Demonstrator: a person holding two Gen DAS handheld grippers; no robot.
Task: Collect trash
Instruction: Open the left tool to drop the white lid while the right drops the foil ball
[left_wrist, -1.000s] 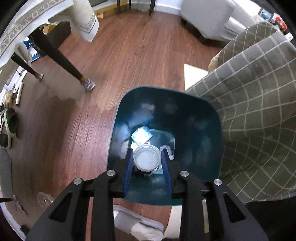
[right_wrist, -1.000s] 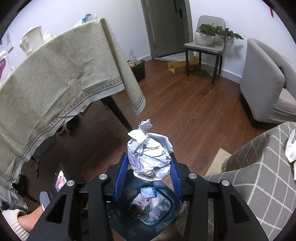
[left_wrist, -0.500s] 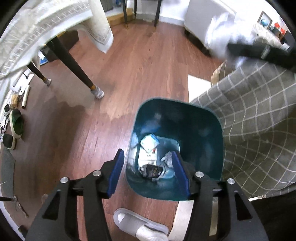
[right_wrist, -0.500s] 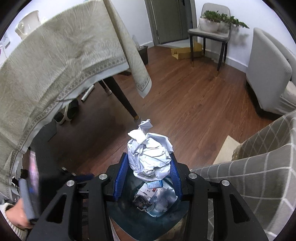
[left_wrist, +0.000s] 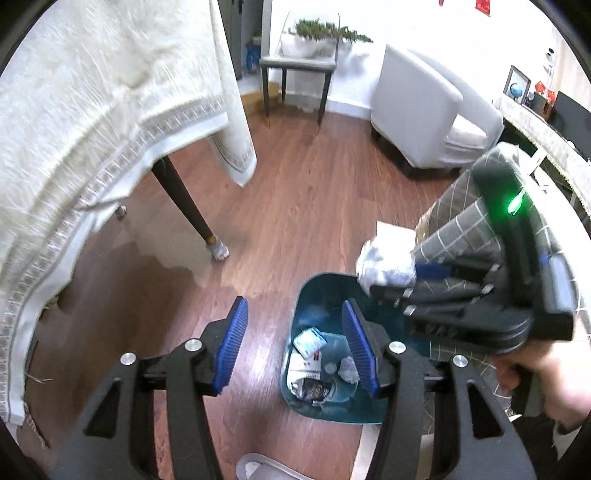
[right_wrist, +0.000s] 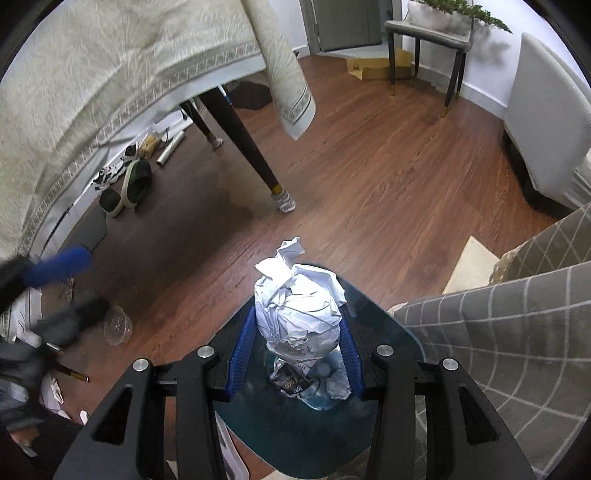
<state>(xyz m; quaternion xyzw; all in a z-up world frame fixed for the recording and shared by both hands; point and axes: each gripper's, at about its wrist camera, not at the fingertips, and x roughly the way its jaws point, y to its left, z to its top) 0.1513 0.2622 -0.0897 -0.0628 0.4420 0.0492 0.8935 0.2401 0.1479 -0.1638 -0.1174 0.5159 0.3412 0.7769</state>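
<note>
A teal trash bin (left_wrist: 310, 295) stands on the wood floor beside a grey checked sofa, with several wrappers and a cup inside. My left gripper (left_wrist: 295, 347) is open and empty, raised above the bin's left rim. My right gripper (right_wrist: 293, 363) is shut on a crumpled white paper ball (right_wrist: 299, 310) and holds it directly over the bin (right_wrist: 373, 317). The right gripper with the paper ball (left_wrist: 384, 266) also shows in the left wrist view, above the bin's far right rim.
A table with a cream cloth (left_wrist: 92, 140) and dark leg (left_wrist: 184, 199) stands left. A grey checked sofa (right_wrist: 498, 325) is right of the bin. A clear plastic cup (right_wrist: 118, 326) lies on the floor. A white armchair (left_wrist: 424, 118) and plant stand (left_wrist: 299, 62) are behind.
My left gripper let the cup fall into the bin, opened wide and lifted away to the left. My right gripper moved over the bin, still holding the paper ball.
</note>
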